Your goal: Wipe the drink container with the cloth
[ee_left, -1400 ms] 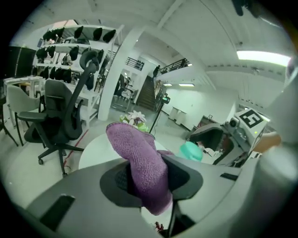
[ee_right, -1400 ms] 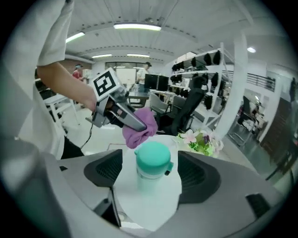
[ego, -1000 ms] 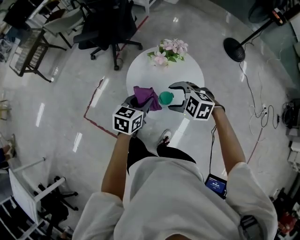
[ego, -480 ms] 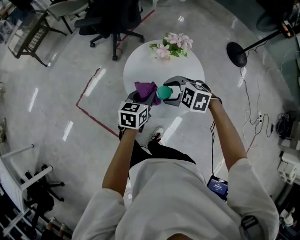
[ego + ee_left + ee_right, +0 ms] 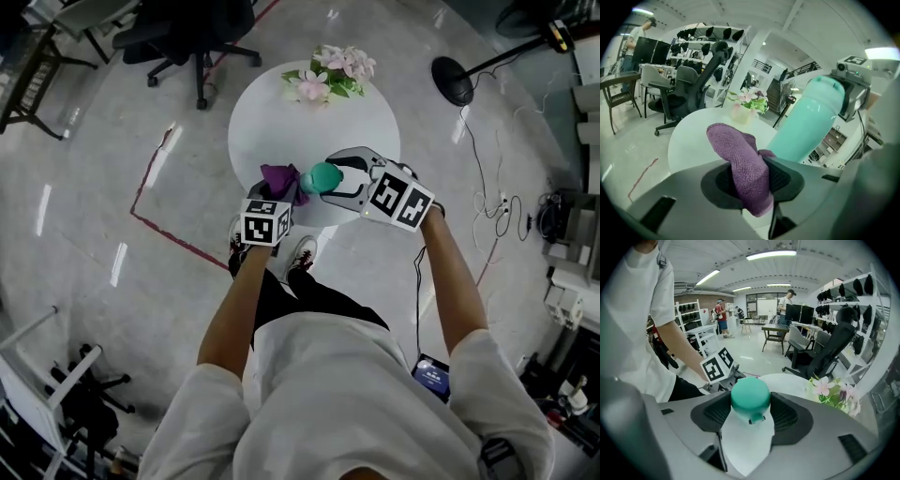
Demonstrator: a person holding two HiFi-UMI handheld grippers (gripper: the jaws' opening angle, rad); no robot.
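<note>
Shiny pale floor [image 5: 103,187] all round, office-type room with shelving [image 5: 708,35] and desks [image 5: 780,329] further back, and a small round white table [image 5: 272,131] right in front of the person. Both grippers hang over the near edge of that table. The right gripper [image 5: 331,178] has the teal drink container [image 5: 320,176] pinched between its pads. Those jaws have just been closing with the container between them, and in the right gripper view its rounded end [image 5: 750,397] sits snug against both pads. It's off the table and tilted, with one end poking out towards the other gripper. The left gripper [image 5: 278,194] is clamped on the purple cloth [image 5: 279,176]. In the left gripper view the cloth [image 5: 745,168] is bunched between the jaws, with a fold sticking up and forward. The container [image 5: 811,122] rises just right of that fold, and the cloth's edge looks like it touches the container's side. On the far side of the table stands a pot of pink and white flowers [image 5: 325,77], well apart from the grippers. Off the table there's a black office chair [image 5: 187,37], a red tape line [image 5: 150,220] on the floor, a round black stand base [image 5: 452,81] and some loose cables [image 5: 487,202]. Nothing sits between cloth and container.
</note>
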